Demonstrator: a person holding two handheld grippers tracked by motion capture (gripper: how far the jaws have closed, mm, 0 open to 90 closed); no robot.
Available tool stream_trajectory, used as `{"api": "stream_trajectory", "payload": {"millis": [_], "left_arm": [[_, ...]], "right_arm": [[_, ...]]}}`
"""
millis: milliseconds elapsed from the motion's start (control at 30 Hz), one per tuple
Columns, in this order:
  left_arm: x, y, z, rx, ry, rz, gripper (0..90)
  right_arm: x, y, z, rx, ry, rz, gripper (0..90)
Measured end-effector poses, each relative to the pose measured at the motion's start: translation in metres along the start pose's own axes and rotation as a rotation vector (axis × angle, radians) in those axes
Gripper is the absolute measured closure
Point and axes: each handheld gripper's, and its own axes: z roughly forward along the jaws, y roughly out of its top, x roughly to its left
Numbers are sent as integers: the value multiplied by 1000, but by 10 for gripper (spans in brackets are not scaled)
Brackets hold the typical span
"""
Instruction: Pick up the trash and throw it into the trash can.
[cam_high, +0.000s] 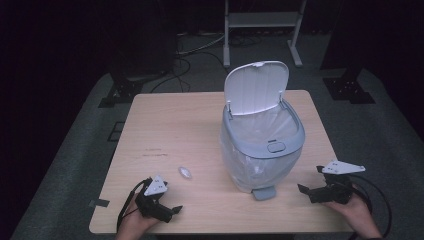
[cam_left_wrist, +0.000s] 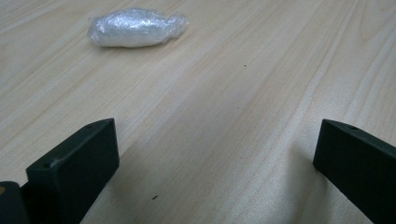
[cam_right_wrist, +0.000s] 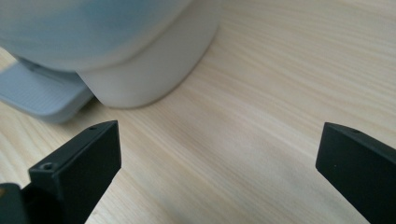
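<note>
Nearest the high view's camera, at the desk's near-left edge, the left tongs (cam_high: 167, 200) are held low in the person's left hand (cam_high: 131, 222), jaws spread wide with nothing between them. Its grey three-cornered plate sits on top and a black cable loops beside it.

Just ahead and to the right of the left tongs, a small crumpled wad of clear plastic film (cam_high: 185, 172) lies on the light wooden desk (cam_high: 170, 125), apart from the jaws. The left gripper view shows the same wad (cam_left_wrist: 137, 27) lying beyond the wide-open jaws, toward the upper left.

Right of centre stands a grey-and-white plastic pedal bin (cam_high: 262, 150), upright, with a translucent liner (cam_high: 260, 125) inside. The white hinged lid (cam_high: 256, 86) is raised. A grey foot pedal (cam_high: 263, 192) projects from the base toward the near edge.

At the near-right edge, the right tongs (cam_high: 308, 181) are held in the right hand (cam_high: 356, 212), jaws wide and empty, pointing toward the bin. The right gripper view shows the bin base (cam_right_wrist: 149, 70) and pedal (cam_right_wrist: 42, 95) ahead of the jaws, not touching.
</note>
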Motion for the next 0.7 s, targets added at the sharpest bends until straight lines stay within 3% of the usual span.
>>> {"api": "stream_trajectory", "payload": {"millis": [700], "left_arm": [[0, 0, 0, 1, -1, 1, 0]], "right_arm": [[-3, -22, 21, 98, -16, -15, 0]]}}
